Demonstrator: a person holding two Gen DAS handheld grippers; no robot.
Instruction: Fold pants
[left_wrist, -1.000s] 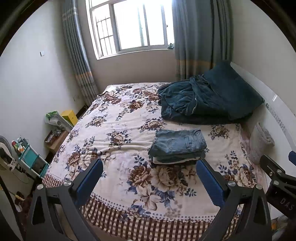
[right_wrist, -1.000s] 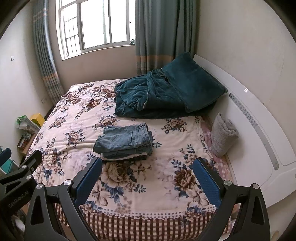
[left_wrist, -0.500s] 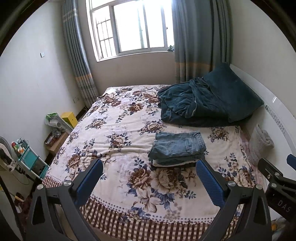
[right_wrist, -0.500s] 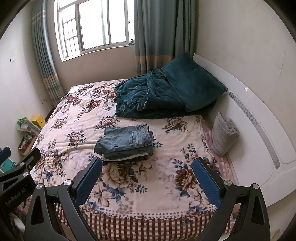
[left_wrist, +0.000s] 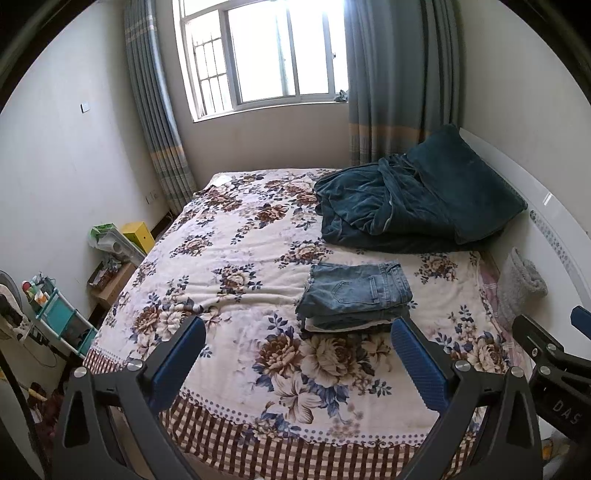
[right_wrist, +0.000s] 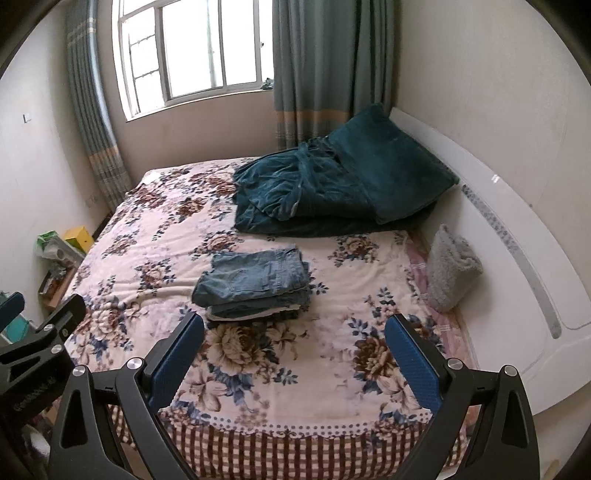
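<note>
A pair of blue jeans (left_wrist: 356, 295) lies folded in a neat stack on the floral bedspread (left_wrist: 236, 266); it also shows in the right wrist view (right_wrist: 255, 286). My left gripper (left_wrist: 297, 354) is open and empty, held back over the foot of the bed, well short of the jeans. My right gripper (right_wrist: 293, 350) is open and empty too, likewise over the bed's near edge. Each gripper shows at the side of the other's view: the right one (left_wrist: 554, 373), the left one (right_wrist: 33, 350).
A dark teal blanket and pillow (left_wrist: 417, 206) lie heaped at the head of the bed. A grey rolled towel (right_wrist: 448, 269) rests against the white headboard (right_wrist: 517, 236). Boxes and a small cart (left_wrist: 59, 314) stand on the floor at the left. A curtained window (left_wrist: 273, 55) is behind.
Both grippers have drawn back and up from the bed, so the folded jeans look smaller and farther. The jeans have not moved. Both grippers stay open.
</note>
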